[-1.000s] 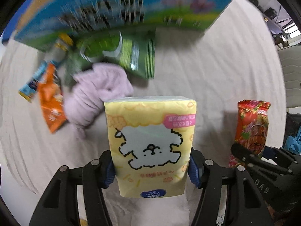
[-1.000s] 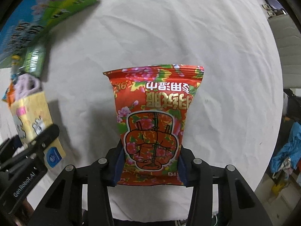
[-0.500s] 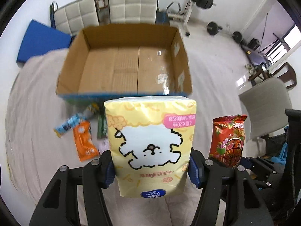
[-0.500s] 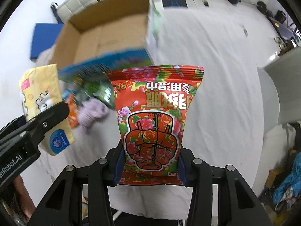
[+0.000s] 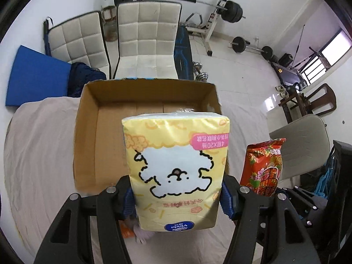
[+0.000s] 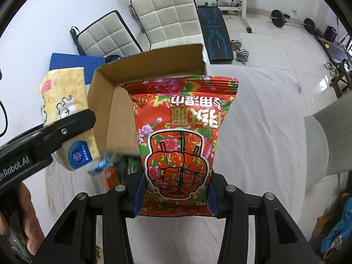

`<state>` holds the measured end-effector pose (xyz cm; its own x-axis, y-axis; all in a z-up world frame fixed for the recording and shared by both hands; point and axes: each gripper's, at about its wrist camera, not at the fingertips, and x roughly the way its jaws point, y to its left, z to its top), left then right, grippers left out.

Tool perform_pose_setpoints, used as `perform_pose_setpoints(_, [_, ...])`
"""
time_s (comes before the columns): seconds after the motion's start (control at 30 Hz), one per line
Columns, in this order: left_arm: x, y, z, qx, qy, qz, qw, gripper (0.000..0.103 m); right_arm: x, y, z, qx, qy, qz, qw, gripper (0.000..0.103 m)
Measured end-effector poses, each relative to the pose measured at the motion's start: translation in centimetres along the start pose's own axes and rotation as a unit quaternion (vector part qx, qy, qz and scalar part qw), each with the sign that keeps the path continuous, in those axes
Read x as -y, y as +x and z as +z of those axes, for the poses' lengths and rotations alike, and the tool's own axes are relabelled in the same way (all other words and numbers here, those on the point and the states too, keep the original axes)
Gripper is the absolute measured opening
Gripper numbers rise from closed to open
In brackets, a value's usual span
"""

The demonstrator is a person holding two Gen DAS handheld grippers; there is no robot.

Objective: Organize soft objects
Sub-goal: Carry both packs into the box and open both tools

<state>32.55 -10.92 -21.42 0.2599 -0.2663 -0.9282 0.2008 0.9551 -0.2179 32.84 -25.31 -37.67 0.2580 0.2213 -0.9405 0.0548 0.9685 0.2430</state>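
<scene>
An open cardboard box [image 5: 92, 132] sits on a bed with a pale sheet [image 5: 37, 154], its bare floor visible. The left gripper [image 5: 177, 194] is clamped on a yellow tissue pack [image 5: 176, 162], held up near the box; the right gripper [image 6: 175, 194] is clamped on a red floral wet-wipe pouch [image 6: 182, 136] beside it. Both soft packs could sag, slip, or catch the near box wall if released early. Small snack packets [image 6: 105, 165] lie below, near the box. White chairs [image 5: 145, 37] stand beyond.
</scene>
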Motion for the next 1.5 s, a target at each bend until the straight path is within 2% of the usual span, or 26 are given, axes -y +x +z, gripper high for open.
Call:
perform_pose_setpoints(0.1, [-1.7,2.9,2.9,-0.032,-0.006,-0.016,0.9993,0.059,-0.8,0.5,2.7,-0.006,0.004,-0.005,1.000,0.049])
perform_pose_setpoints(0.13, [-2.3,4.1,3.7,-0.045,-0.009,-0.023,0.9987,0.059,-1.1,2.2,4.1,-0.013,0.007,-0.005,1.000,0.049])
perform_pose_setpoints(0.2, [-3.7,6.8,5.2,-0.071,-0.023,-0.036,0.9966,0.059,-2.1,2.7,6.2,-0.024,0.012,-0.004,1.000,0.049])
perform_pose_setpoints(0.33, [-6.1,12.3,7.3,-0.128,-0.041,-0.062,0.9890,0.059,-2.6,8.3,10.7,-0.056,0.014,-0.014,0.998,0.049])
perform_pose_setpoints(0.5, [-7.6,17.5,8.9,-0.165,-0.048,-0.070,0.9826,0.059,-2.7,14.2,14.0,-0.083,0.016,-0.033,0.996,0.049])
perform_pose_setpoints(0.67, [-7.4,20.5,9.4,-0.188,-0.031,-0.071,0.9791,0.059,-2.5,17.8,15.6,-0.104,0.011,-0.050,0.993,0.049])
perform_pose_setpoints(0.9, [-7.1,22.1,9.6,-0.202,-0.021,-0.085,0.9754,0.059,-2.1,21.0,16.3,-0.123,0.009,-0.059,0.991,0.049])
perform_pose_setpoints(1.0, [-7.1,22.3,9.5,-0.219,-0.034,-0.083,0.9716,0.067,-1.9,22.5,17.1,-0.132,-0.001,-0.066,0.989,0.051])
perform_pose_setpoints(1.13, [-6.9,20.7,9.6,-0.202,-0.022,-0.063,0.9772,0.083,-1.9,23.0,17.6,-0.132,-0.008,-0.075,0.988,0.074])
perform_pose_setpoints(1.23, [-6.7,19.3,9.8,-0.189,-0.010,-0.051,0.9805,0.093,-1.7,22.5,17.6,-0.131,-0.007,-0.070,0.989,0.076])
perform_pose_setpoints(1.37, [-6.8,16.6,9.3,-0.152,0.005,-0.024,0.9880,0.102,-2.0,20.8,16.1,-0.128,-0.010,-0.071,0.989,0.086])
perform_pose_setpoints(1.4, [-6.8,15.9,9.1,-0.142,0.008,-0.018,0.9897,0.103,-2.2,20.1,15.5,-0.125,-0.011,-0.074,0.989,0.096])
perform_pose_setpoints(1.43, [-7.1,15.2,8.8,-0.130,0.011,-0.011,0.9914,0.103,-2.4,19.7,15.2,-0.122,-0.011,-0.077,0.989,0.103])
perform_pose_setpoints(1.5, [-7.5,13.9,8.2,-0.106,0.012,-0.001,0.9943,0.103,-3.0,18.5,14.1,-0.102,-0.010,-0.080,0.991,0.103])
